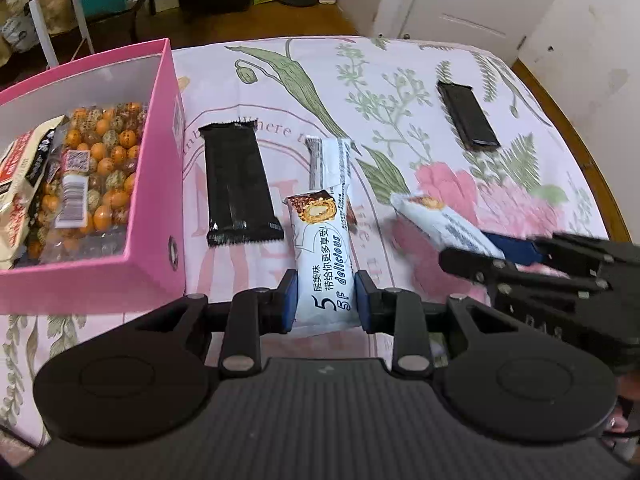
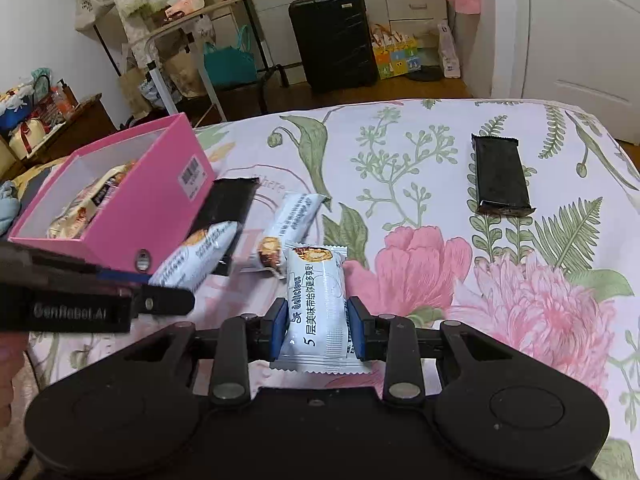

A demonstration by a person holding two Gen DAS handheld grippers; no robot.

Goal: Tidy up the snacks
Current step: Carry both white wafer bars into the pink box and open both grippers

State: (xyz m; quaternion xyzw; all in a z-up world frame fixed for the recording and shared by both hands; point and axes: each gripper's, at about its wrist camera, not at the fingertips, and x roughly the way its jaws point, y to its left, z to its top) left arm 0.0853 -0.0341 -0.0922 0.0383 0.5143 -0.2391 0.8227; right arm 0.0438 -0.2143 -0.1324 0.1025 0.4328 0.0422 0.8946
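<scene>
My left gripper (image 1: 326,300) is shut on a white snack bar (image 1: 322,256), held just right of the pink box (image 1: 160,184). My right gripper (image 2: 318,326) is shut on another white snack bar (image 2: 318,300). Each gripper shows in the other's view: the right one (image 1: 472,258) with its bar (image 1: 444,220), the left one (image 2: 172,300) with its bar (image 2: 192,256). A third white bar (image 1: 330,164) lies on the cloth, also in the right wrist view (image 2: 290,220). A black bar (image 1: 236,184) lies beside the box. Another black bar (image 1: 468,114) lies far right, also in the right wrist view (image 2: 500,174).
The pink box (image 2: 160,200) holds a bag of orange candies (image 1: 100,168) and a cream snack bag (image 1: 20,184). The floral cloth (image 2: 440,160) covers a round table with a wooden edge (image 1: 580,140). A black suitcase (image 2: 332,40) and a folding stand (image 2: 168,64) are beyond.
</scene>
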